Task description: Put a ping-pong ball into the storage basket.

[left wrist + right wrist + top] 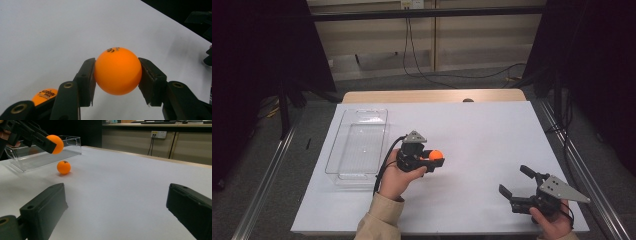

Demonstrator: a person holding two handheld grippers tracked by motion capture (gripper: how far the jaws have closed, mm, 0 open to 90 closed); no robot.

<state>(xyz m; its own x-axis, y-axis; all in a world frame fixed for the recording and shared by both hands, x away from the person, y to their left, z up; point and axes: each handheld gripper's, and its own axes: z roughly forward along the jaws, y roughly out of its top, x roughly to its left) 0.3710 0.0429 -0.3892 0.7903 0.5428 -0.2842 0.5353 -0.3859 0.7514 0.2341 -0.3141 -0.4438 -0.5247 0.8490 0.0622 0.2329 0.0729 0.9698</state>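
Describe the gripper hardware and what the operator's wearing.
Both the left gripper and right gripper are black with two blocky jaws, each topped by a grey three-cornered plate with small holes. A black cable trails from the left one. Beige sleeve on the left arm.

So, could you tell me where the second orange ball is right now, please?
The loose orange ball lies on the white table in the right gripper view, just below the ball held in the left tool, near the clear tray.
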